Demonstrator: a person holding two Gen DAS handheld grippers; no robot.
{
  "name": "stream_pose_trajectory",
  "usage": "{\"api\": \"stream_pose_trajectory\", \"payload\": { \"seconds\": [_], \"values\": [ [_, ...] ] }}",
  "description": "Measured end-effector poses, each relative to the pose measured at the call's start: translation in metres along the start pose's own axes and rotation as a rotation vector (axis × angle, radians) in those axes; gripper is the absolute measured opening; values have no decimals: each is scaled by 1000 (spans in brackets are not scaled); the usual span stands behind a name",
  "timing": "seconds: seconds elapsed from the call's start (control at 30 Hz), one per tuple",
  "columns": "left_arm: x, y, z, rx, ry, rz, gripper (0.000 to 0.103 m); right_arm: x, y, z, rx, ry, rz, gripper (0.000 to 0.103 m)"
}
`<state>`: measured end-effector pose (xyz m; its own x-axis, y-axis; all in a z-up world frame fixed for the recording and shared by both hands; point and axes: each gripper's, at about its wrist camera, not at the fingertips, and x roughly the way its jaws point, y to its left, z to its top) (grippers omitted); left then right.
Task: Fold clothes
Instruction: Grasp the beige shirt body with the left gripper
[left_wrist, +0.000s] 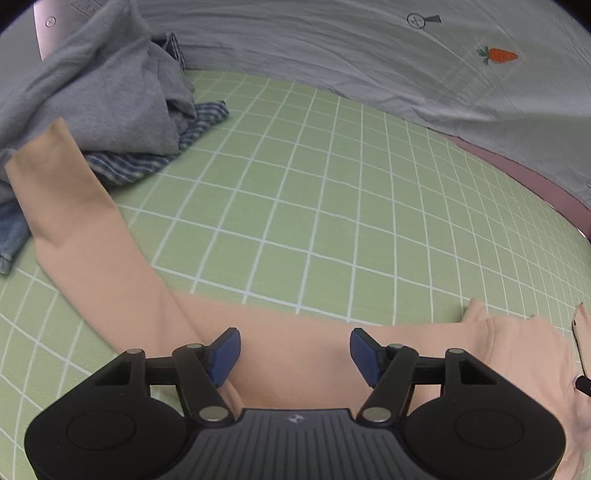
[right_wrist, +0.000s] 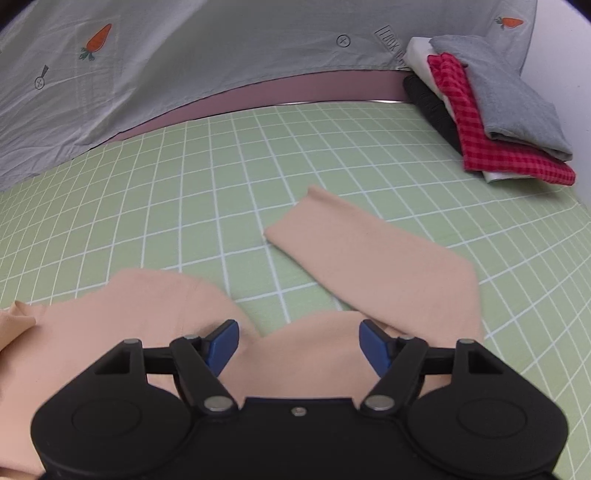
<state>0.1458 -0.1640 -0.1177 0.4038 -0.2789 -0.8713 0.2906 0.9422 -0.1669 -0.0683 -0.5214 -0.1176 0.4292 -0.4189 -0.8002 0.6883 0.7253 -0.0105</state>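
A peach long-sleeved top (left_wrist: 303, 354) lies flat on the green grid mat (left_wrist: 314, 206). In the left wrist view its left sleeve (left_wrist: 74, 229) runs up toward the far left. My left gripper (left_wrist: 295, 350) is open, its blue pads apart over the shoulder area, holding nothing. In the right wrist view the top (right_wrist: 155, 314) shows with its right sleeve (right_wrist: 369, 254) bent back across the mat. My right gripper (right_wrist: 298, 345) is open above the top near the armpit, holding nothing.
A heap of unfolded clothes (left_wrist: 110, 96), grey, blue-striped and denim, sits at the far left. A stack of folded clothes (right_wrist: 491, 110), grey, red check, white and black, sits at the far right. A grey carrot-print sheet (right_wrist: 184, 59) borders the mat's (right_wrist: 184, 177) far edge.
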Motion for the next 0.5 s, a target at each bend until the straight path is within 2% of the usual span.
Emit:
{"api": "stream_pose_trajectory", "payload": {
  "seconds": [0.13,0.27,0.3,0.33,0.37,0.4,0.43,0.5],
  "values": [
    [9,-5,-4,10,22,30,75,3,5,-5,-1,14,1,75],
    [9,-7,-8,27,-3,60,75,7,5,-6,4,27,-7,77],
    [8,-9,-9,40,-15,78,68,7,5,-6,6,25,-9,77],
    [8,-11,-10,53,-28,97,46,7,5,-5,8,23,-11,77],
    [7,-14,-11,86,-41,141,34,7,4,-4,10,20,-13,77],
    [6,-13,-11,96,-43,129,13,8,4,-4,13,21,-10,77],
    [5,-9,-9,74,-35,111,5,9,4,-3,13,24,-9,77],
    [3,1,-6,16,-27,95,4,12,6,-3,5,32,-18,77]
  ]
}}
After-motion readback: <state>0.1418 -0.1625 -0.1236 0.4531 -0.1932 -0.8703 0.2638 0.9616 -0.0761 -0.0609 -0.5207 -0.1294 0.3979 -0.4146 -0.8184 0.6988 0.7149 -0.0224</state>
